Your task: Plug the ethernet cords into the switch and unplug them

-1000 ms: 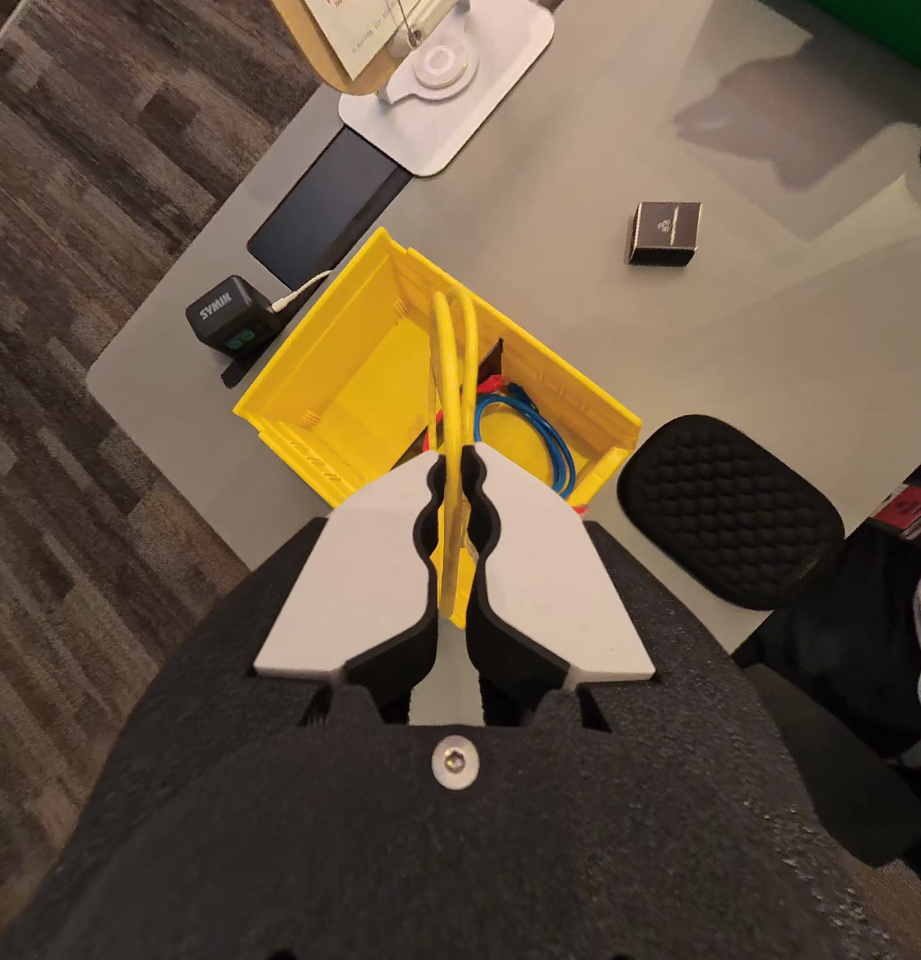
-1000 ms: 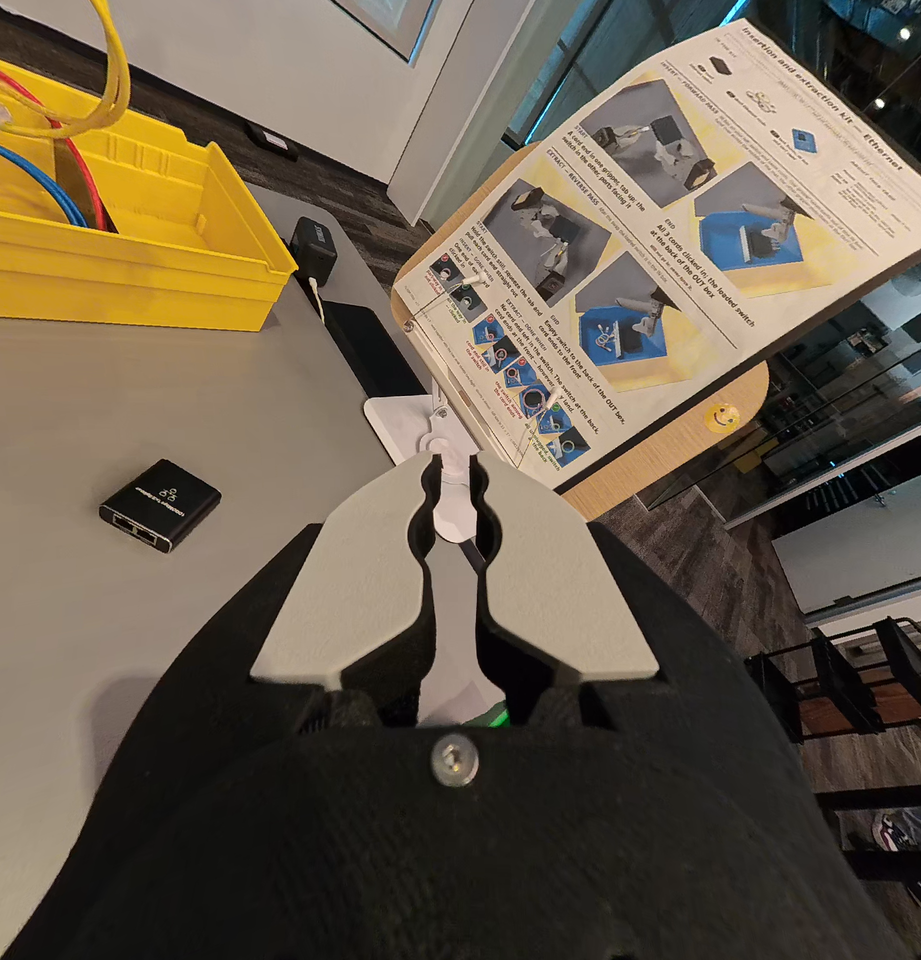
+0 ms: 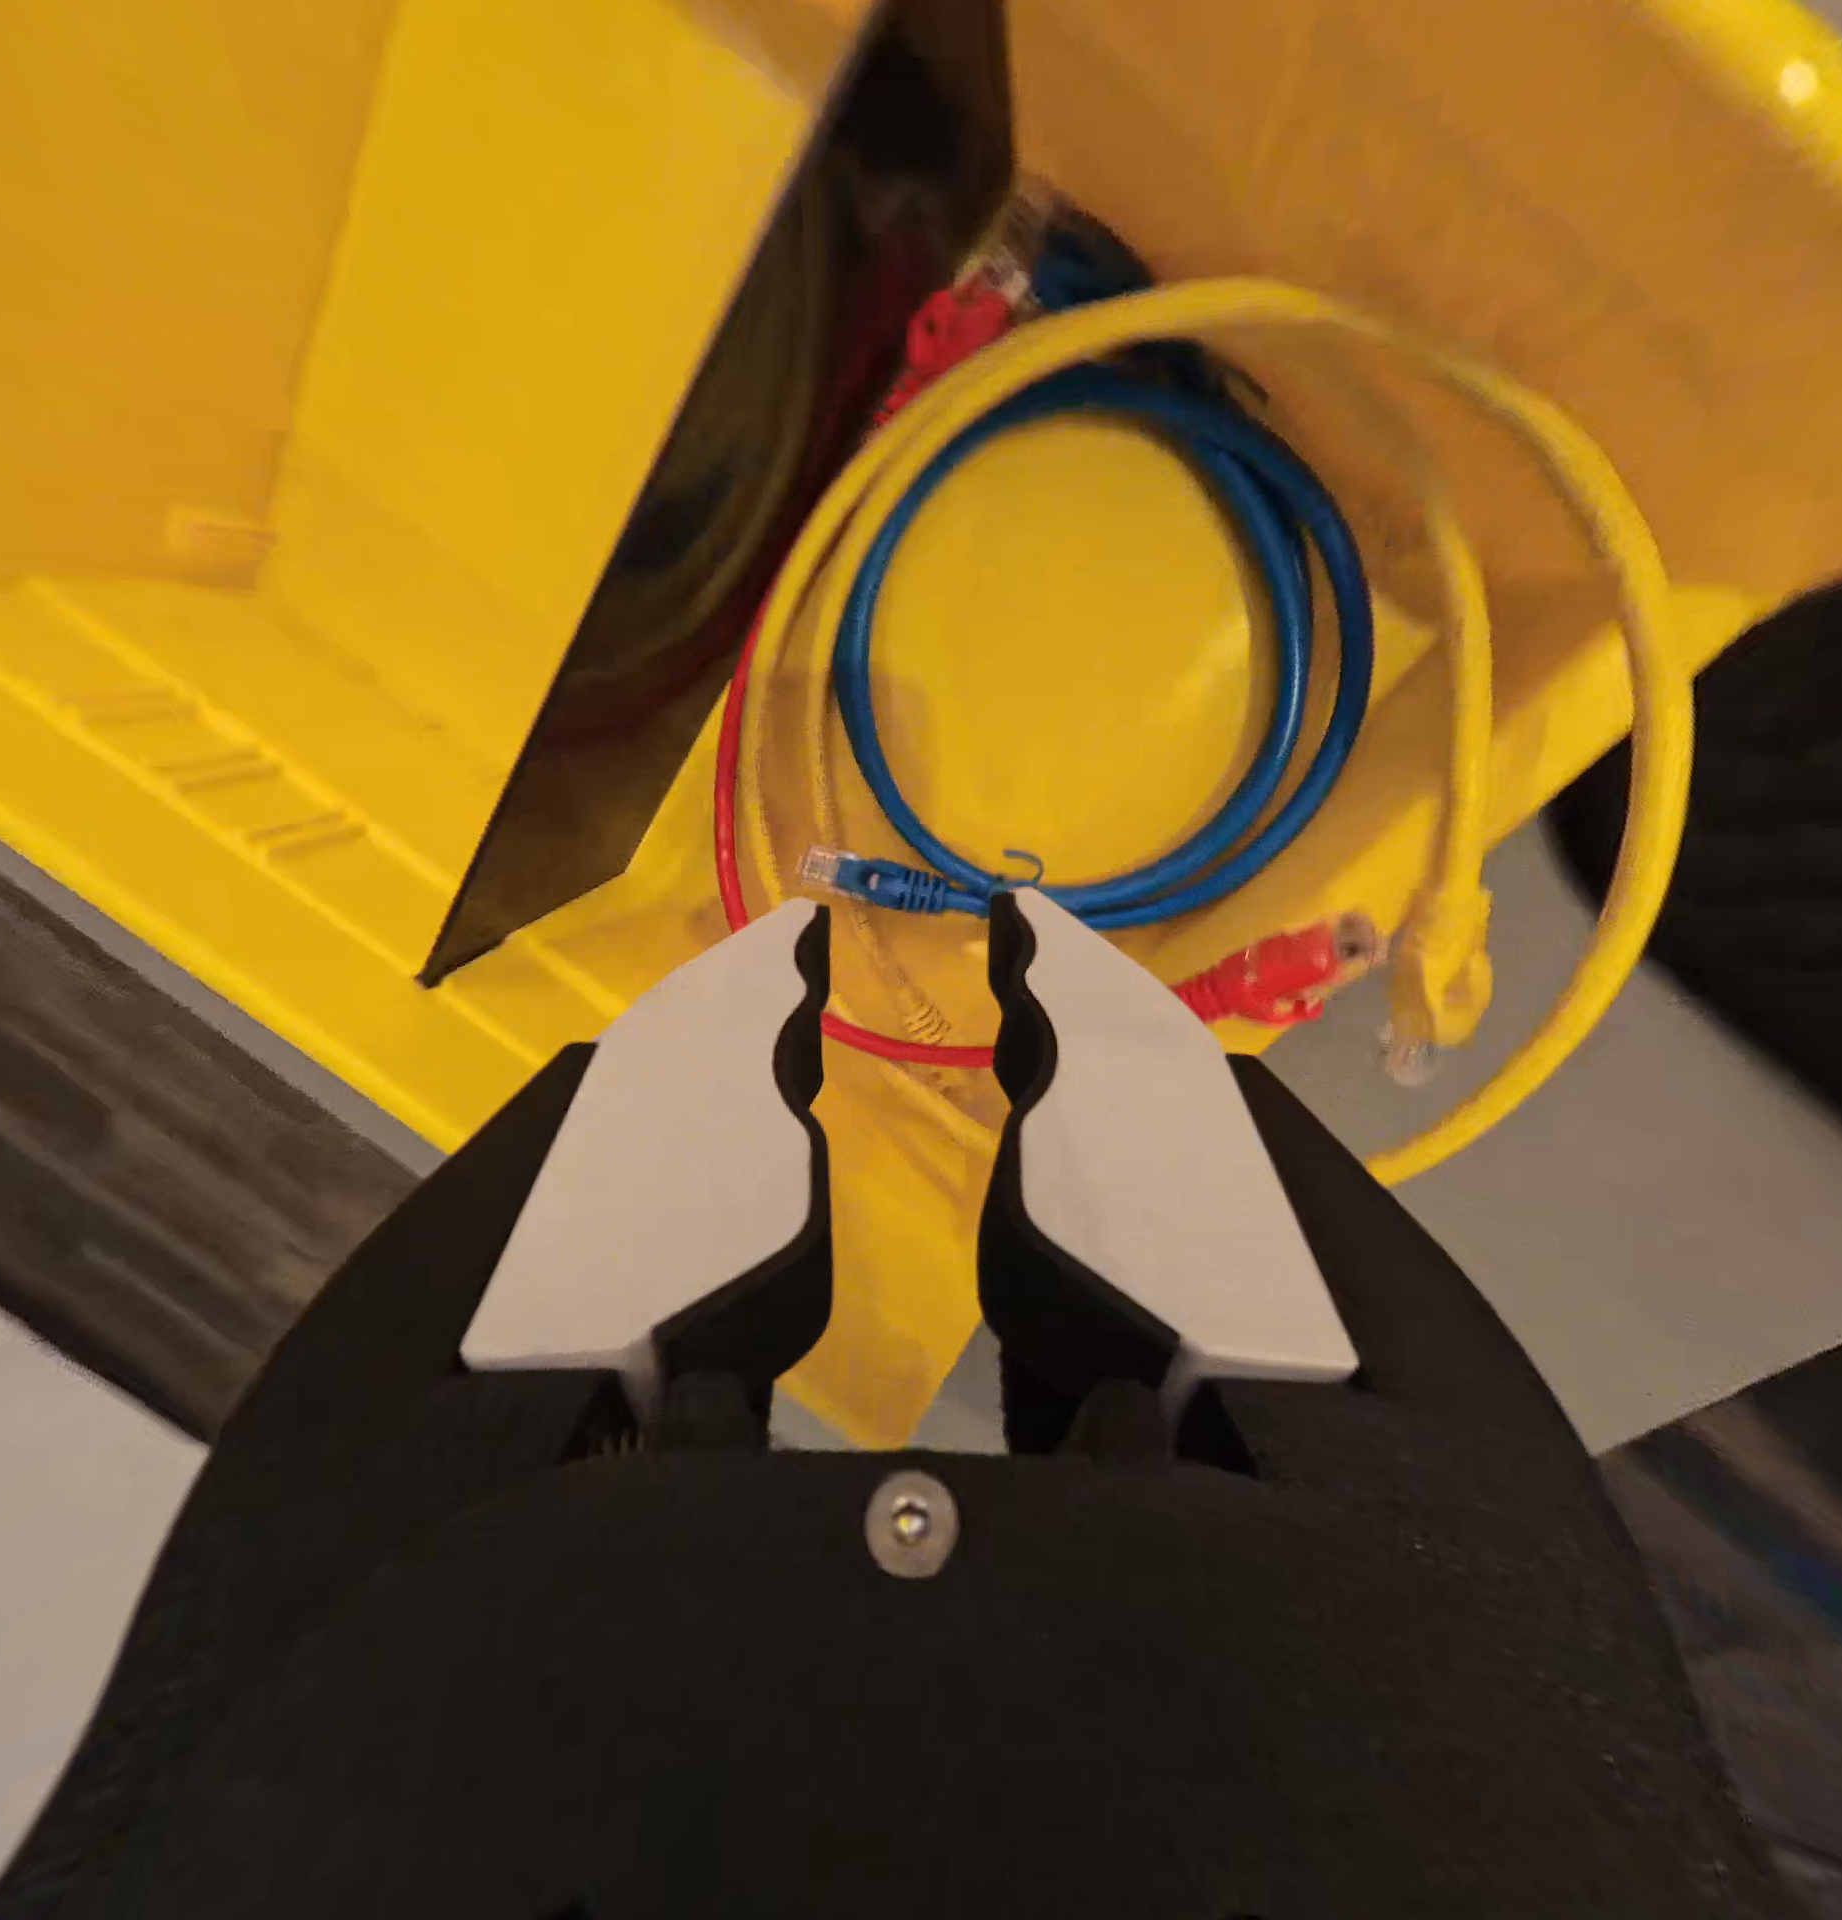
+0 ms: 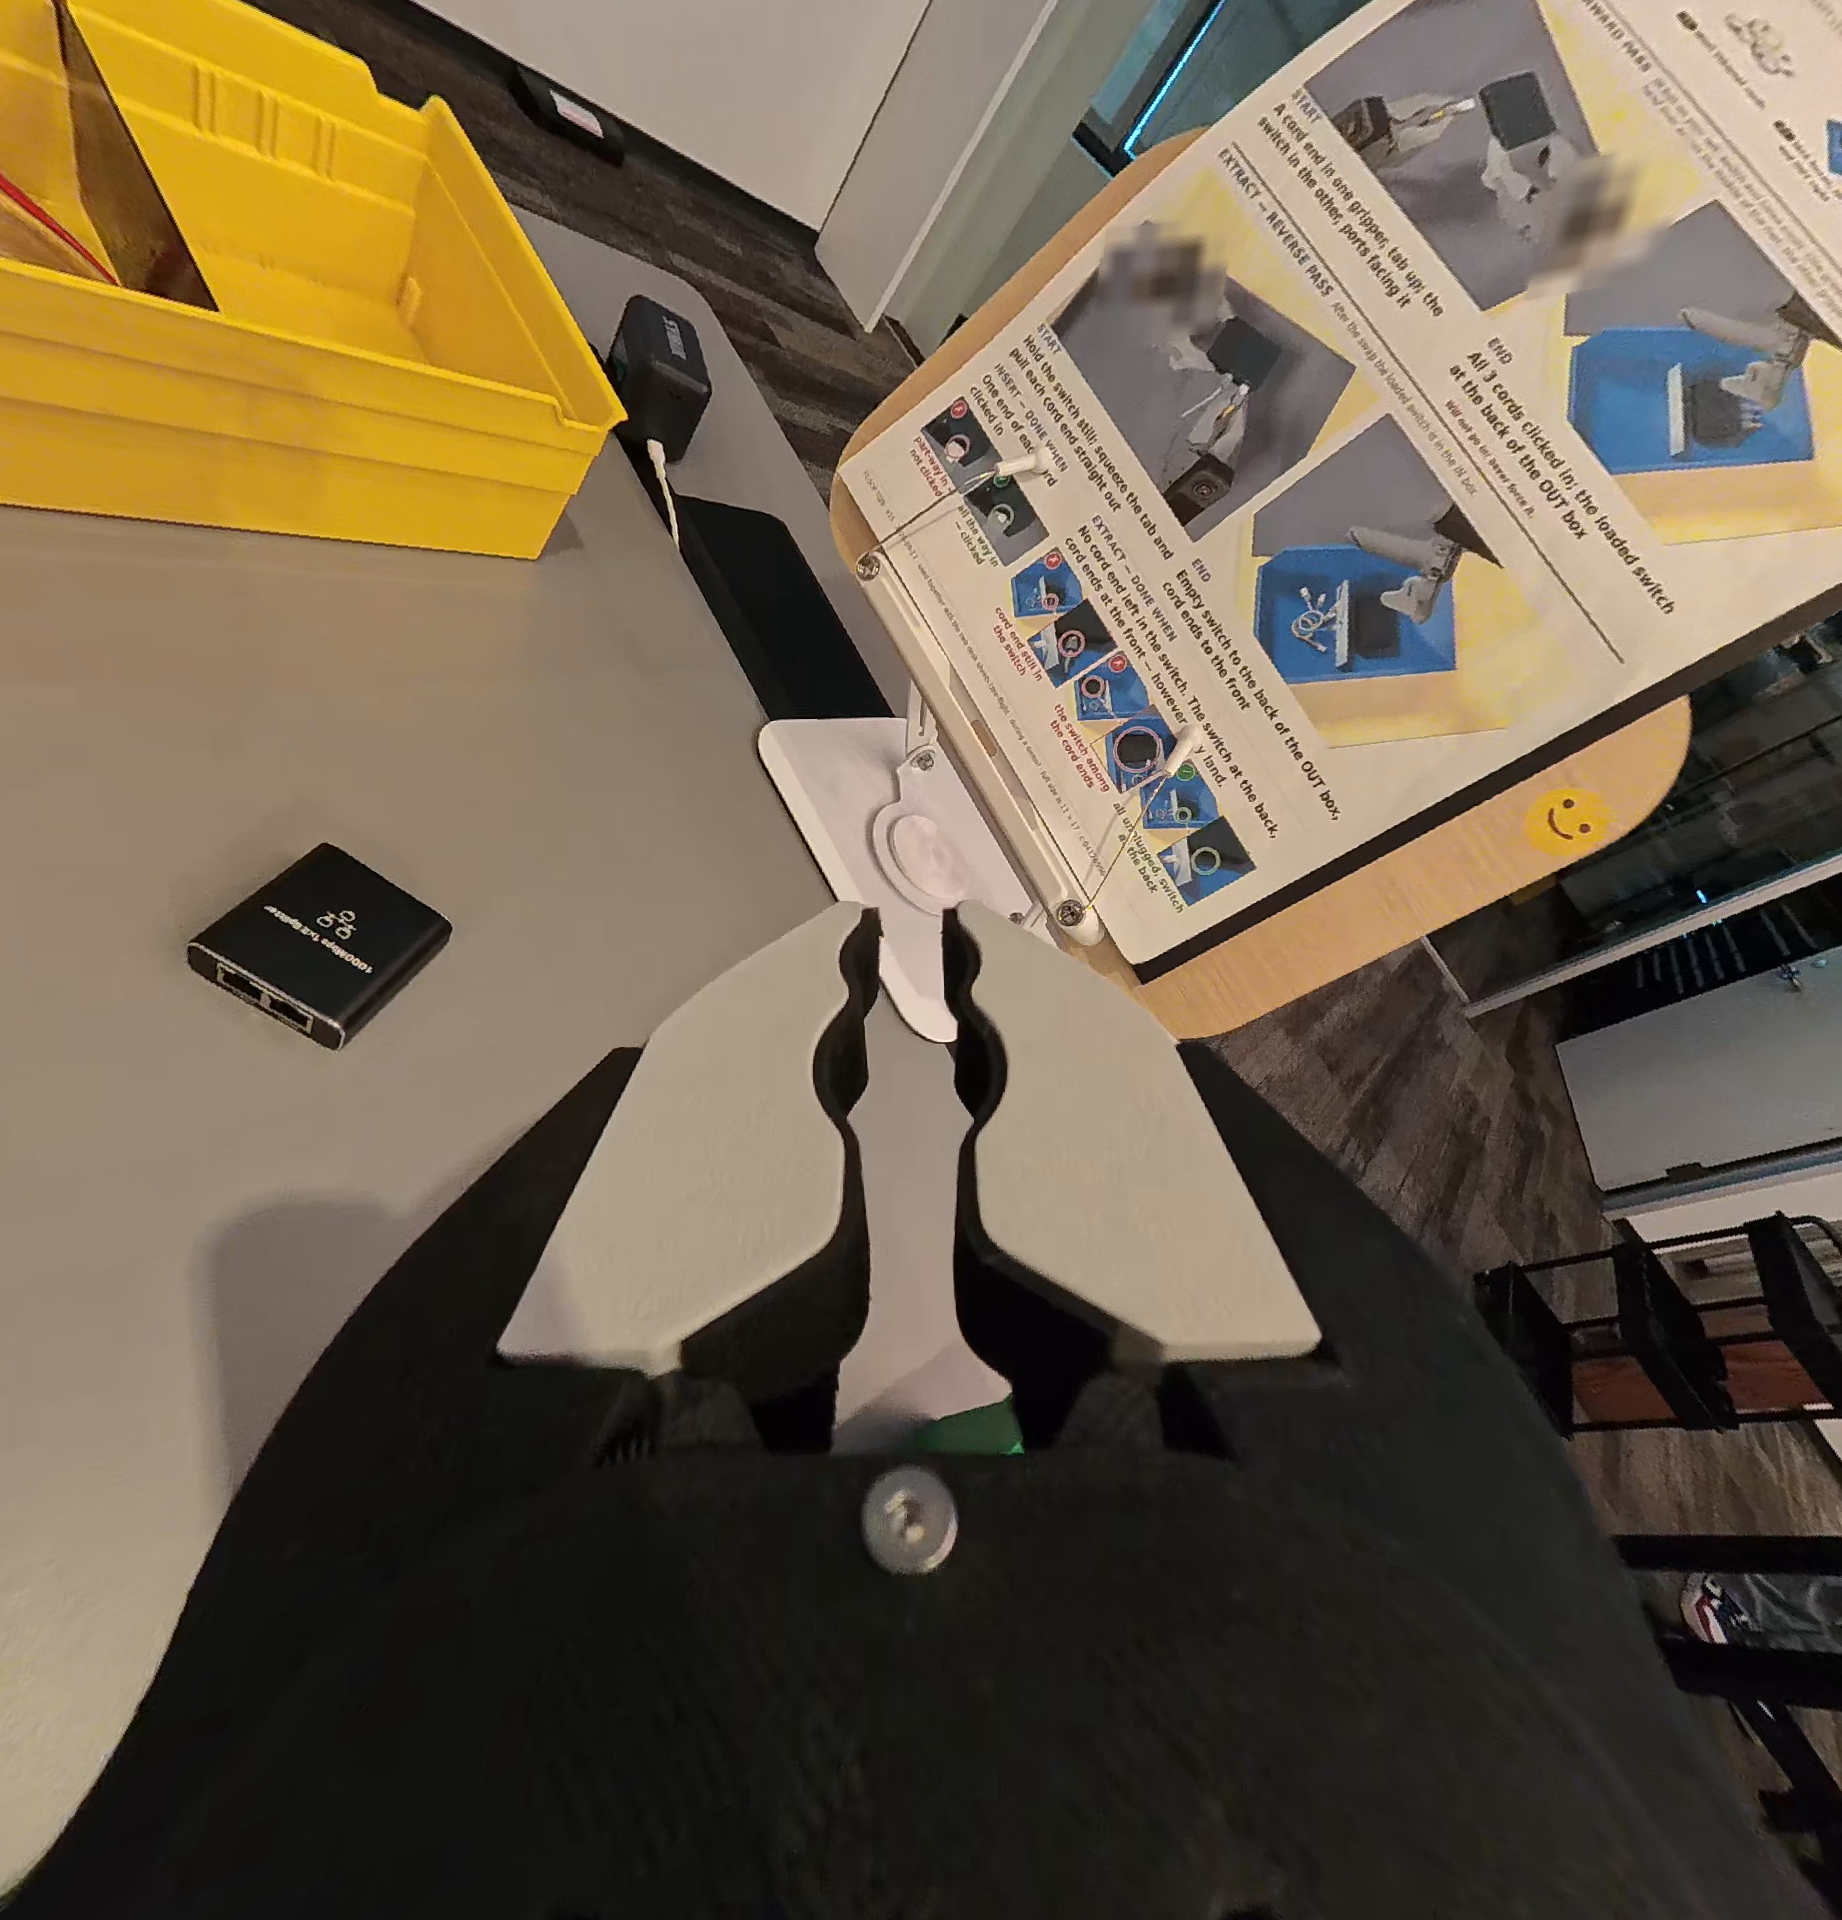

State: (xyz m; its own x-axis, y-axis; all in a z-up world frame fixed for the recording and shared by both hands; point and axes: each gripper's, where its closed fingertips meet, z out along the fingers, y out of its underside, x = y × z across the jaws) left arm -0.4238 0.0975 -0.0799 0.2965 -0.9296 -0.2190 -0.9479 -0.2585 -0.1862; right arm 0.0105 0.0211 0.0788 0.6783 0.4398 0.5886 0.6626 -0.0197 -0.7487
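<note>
In the left wrist view my left gripper [image 3: 906, 914] is open and empty, close above the yellow bin [image 3: 273, 727]. The fingertips stand just short of the blue cord's plug [image 3: 875, 883] and do not touch it. The blue cord [image 3: 1312, 623] lies coiled in the bin with a red cord [image 3: 735, 790]. The yellow cord [image 3: 1665, 727], blurred, loops loosely around them, and its plug [image 3: 1447, 935] hangs at the right. In the right wrist view my right gripper [image 4: 912, 920] is slightly open and empty above the grey table [image 4: 429, 675]. The black switch [image 4: 319, 940] lies on the table to its left.
A black divider [image 3: 751, 540] stands in the bin. The bin [image 4: 273, 447] sits at the table's far left. An instruction board [image 4: 1312, 520] on a white stand base [image 4: 844, 790] is ahead right. A black charger [image 4: 668, 364] is near the table edge. A black padded object [image 3: 1779, 831] is beside the bin. From the right gripper's tips to the black switch [image 4: 319, 940] is close to 25 centimetres.
My left gripper was shut on the yellow cord high above the bin. It has come down close to the bin and opened, and the yellow cord has left the grasp. The right gripper has barely moved.
</note>
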